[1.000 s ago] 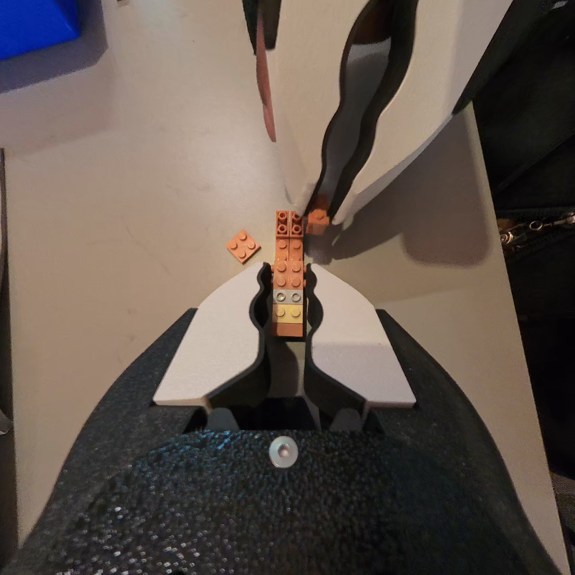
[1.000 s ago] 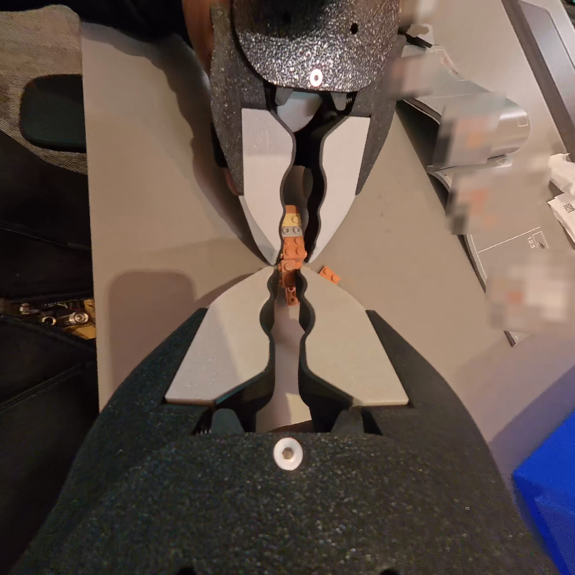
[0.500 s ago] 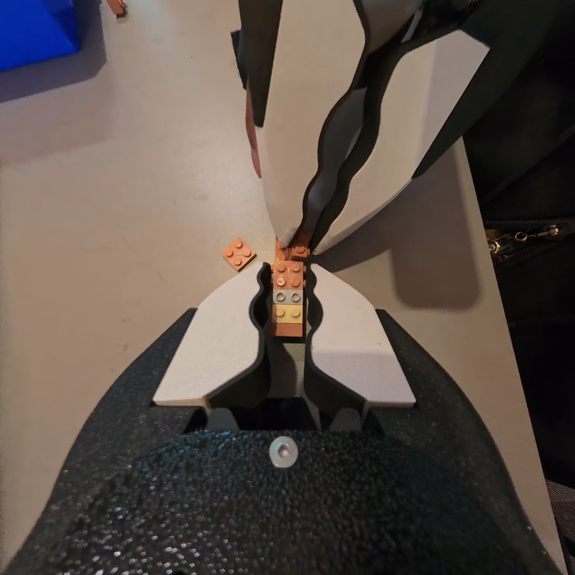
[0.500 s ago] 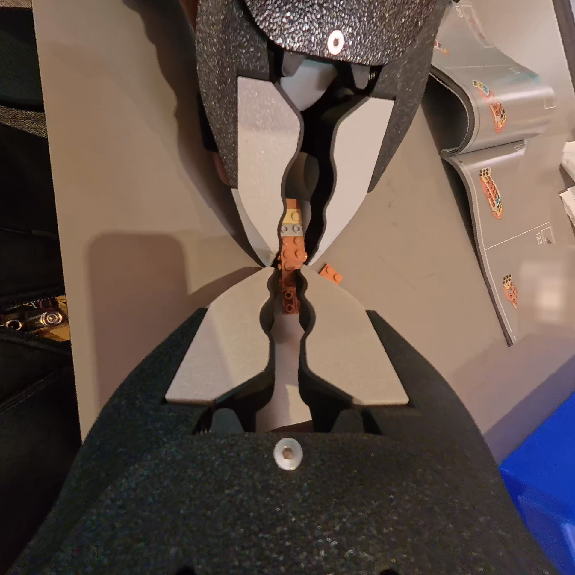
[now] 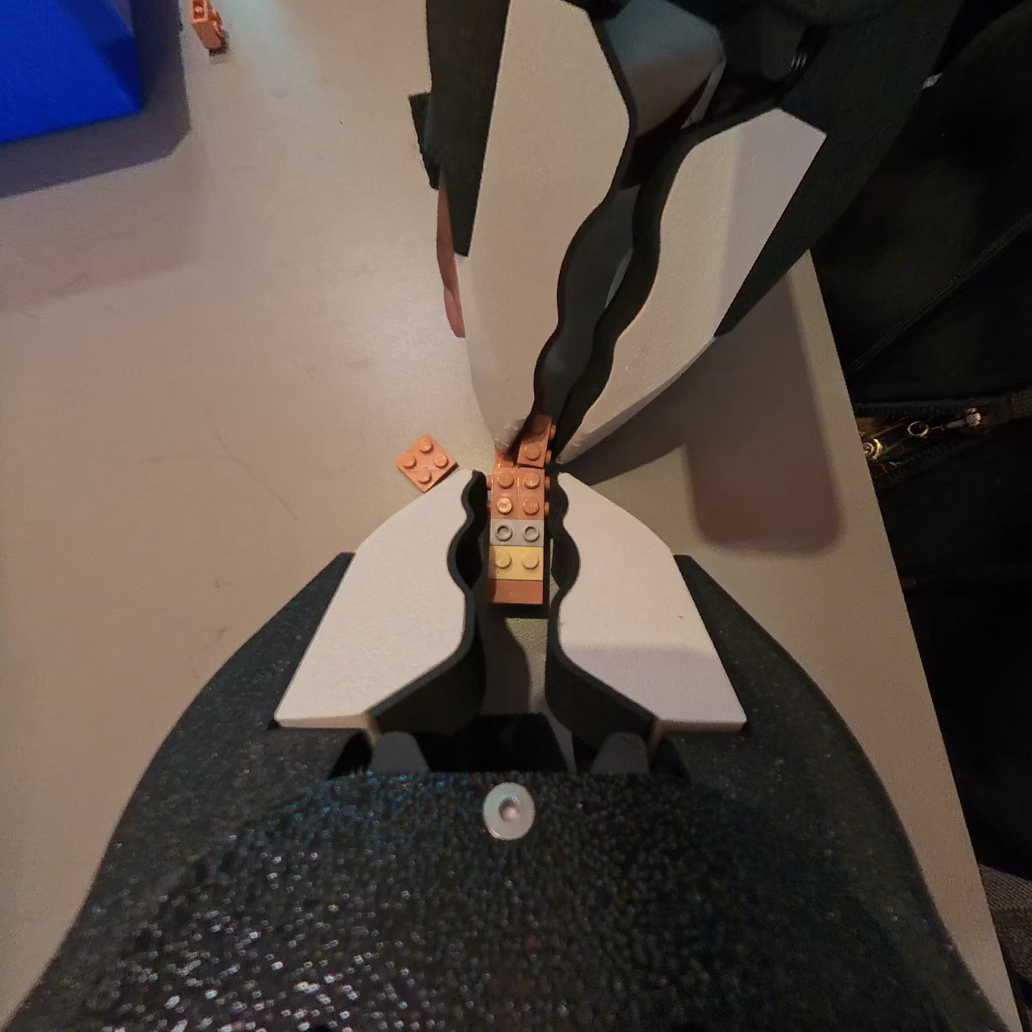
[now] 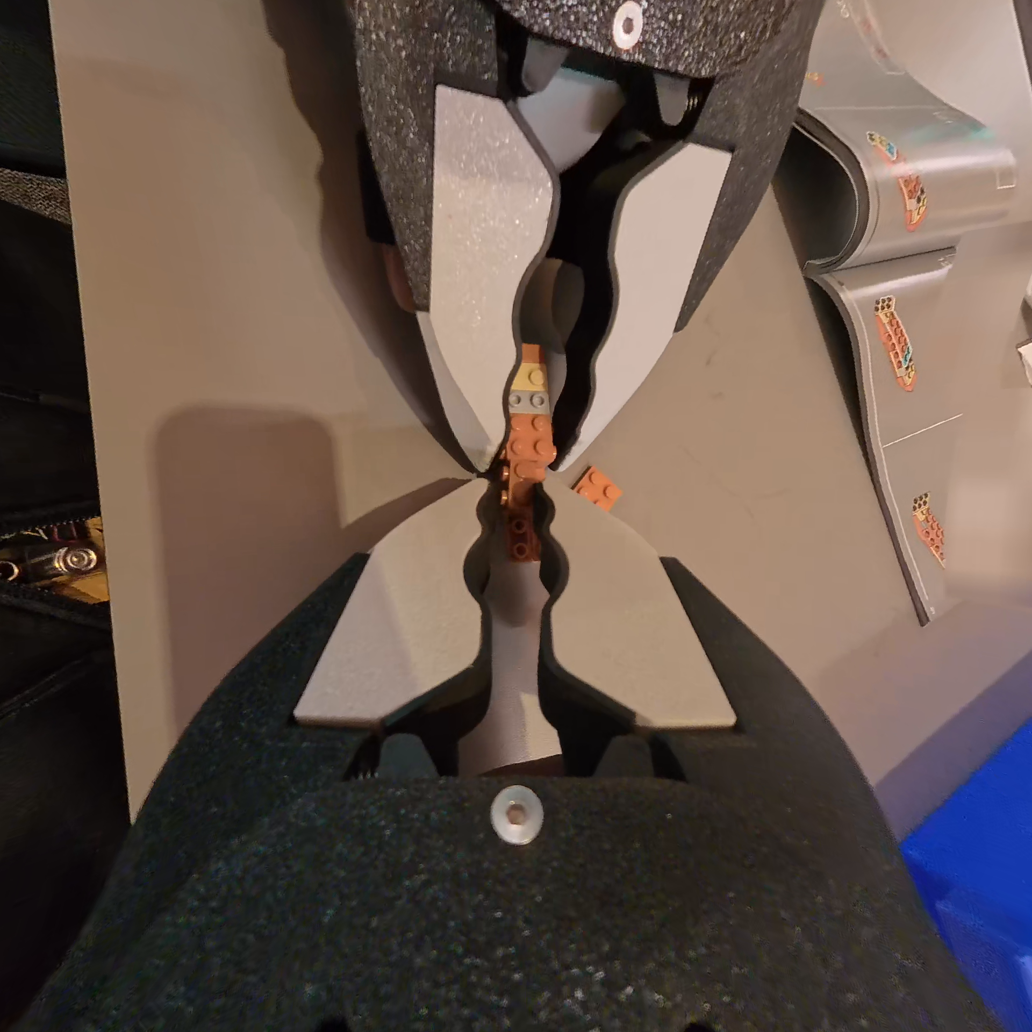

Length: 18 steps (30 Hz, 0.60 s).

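Observation:
My left gripper (image 5: pixel 519 486) is shut on a long brick assembly (image 5: pixel 519 530) with orange, grey and tan studded parts, held level above the table (image 5: pixel 223 391). My right gripper (image 5: pixel 539 441) comes in from the far side, tip to tip with the left. It is shut on a small orange brick (image 5: pixel 535 448) that rests on the assembly's far end. In the right wrist view my right gripper (image 6: pixel 514 497) pinches that brick (image 6: pixel 516 486). The assembly's dark brown end (image 6: pixel 522 539) shows between its fingers. The left gripper (image 6: pixel 525 455) holds the assembly (image 6: pixel 530 424) opposite.
A loose orange 2x2 plate (image 5: pixel 426 462) lies on the table by the left fingertip; it also shows in the right wrist view (image 6: pixel 600 490). A blue bin (image 5: pixel 56 61) and a small orange piece (image 5: pixel 206 22) sit far left. A grey booklet (image 6: pixel 893 279) lies nearby. The table edge (image 5: pixel 871 502) borders a black bag. Less than 4 cm separates the two grippers' tips. Left tips and right tips are each some 25 cm from the small orange piece (image 5: pixel 206 22).
My right gripper has come in closer to the left. Its small orange brick moved from beside the assembly's far end onto that end. The left gripper has kept its hold.

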Available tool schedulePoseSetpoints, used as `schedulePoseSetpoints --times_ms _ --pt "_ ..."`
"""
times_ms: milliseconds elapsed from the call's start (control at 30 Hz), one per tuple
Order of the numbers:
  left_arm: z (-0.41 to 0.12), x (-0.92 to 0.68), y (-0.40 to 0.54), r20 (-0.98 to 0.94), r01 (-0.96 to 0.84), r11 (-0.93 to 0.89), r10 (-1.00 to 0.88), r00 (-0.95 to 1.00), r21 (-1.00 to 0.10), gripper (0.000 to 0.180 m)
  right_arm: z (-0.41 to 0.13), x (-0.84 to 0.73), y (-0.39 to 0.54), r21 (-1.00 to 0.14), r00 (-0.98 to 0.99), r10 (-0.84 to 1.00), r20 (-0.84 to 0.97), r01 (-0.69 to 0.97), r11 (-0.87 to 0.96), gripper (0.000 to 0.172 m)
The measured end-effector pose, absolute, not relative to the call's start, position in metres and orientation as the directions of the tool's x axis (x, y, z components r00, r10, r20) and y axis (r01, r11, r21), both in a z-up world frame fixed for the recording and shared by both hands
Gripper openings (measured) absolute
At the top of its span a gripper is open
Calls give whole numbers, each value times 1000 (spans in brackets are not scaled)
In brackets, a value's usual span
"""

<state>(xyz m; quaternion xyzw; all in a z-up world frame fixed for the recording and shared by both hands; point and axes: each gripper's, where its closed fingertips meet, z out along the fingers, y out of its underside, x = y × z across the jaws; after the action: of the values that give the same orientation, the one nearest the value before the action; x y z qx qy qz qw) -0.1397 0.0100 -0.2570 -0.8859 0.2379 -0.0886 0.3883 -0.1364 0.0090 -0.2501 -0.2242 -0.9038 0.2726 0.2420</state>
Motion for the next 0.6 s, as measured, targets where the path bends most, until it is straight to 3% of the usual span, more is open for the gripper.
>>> schedulePoseSetpoints --times_ms 333,600 --pt "-251 -139 9 -11 -335 -567 -498 867 -752 21 -244 -135 12 -612 -782 502 370 202 765 23" --pt "-239 -143 6 41 -276 -556 -491 870 -784 20 -222 -135 24 -617 -731 416 541 -8 787 26"
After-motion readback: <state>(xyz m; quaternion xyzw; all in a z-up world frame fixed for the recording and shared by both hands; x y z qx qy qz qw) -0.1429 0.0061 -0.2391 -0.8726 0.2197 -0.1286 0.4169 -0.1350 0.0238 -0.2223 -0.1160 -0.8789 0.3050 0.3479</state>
